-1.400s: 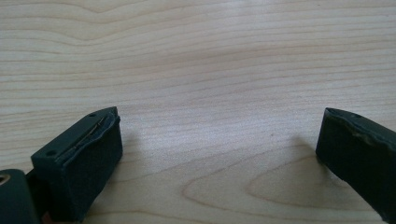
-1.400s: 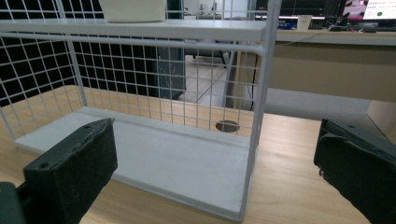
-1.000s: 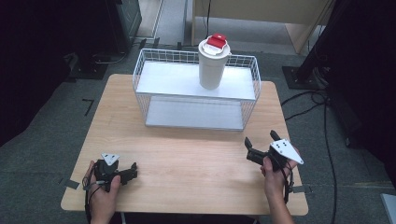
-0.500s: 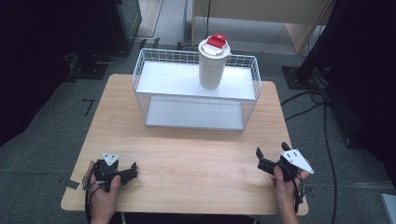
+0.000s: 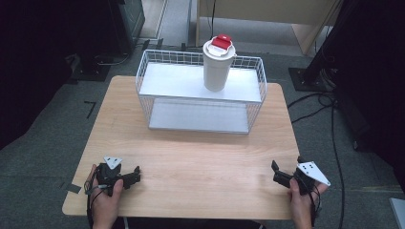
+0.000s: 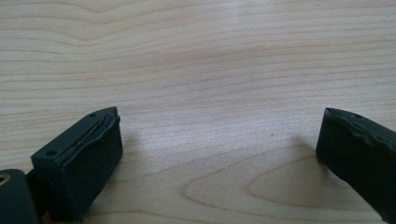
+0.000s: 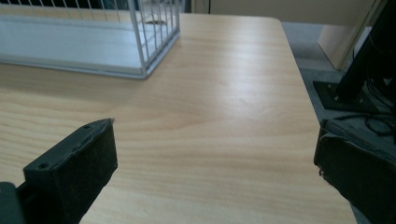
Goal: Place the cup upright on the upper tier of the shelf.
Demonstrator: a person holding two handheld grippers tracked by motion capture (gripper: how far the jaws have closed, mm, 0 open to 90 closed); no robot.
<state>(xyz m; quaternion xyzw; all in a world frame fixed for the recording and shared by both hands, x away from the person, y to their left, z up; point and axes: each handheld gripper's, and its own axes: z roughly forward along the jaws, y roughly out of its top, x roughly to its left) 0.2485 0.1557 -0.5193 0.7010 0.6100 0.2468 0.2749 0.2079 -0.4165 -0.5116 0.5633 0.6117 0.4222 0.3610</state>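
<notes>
- The cup (image 5: 218, 64) stands upright on the top shelf of the wire rack (image 5: 200, 95), far ahead of both claws — well apart from either, a little nearer the right one's side.
- Left claw (image 5: 135, 175): jaws wide, empty, lying low on the desk (image 5: 200, 157) near its front edge; the left gripper view has bare wood between the jaws.
- Right claw (image 5: 277, 172): jaws wide, empty, close to the desk's front right corner, pointing up the desk past the rack's near corner.
- Risk, as I judge it: the cup is tall and sits high, so a reach that clips the rack's rim could tip it off the shelf.
- A claw closing on the lid rather than the body may slip — the lid looks loose-fitting, though I cannot tell.
- Both hands grip from behind, wrists low, forearms coming over the desk's front edge.
</notes>
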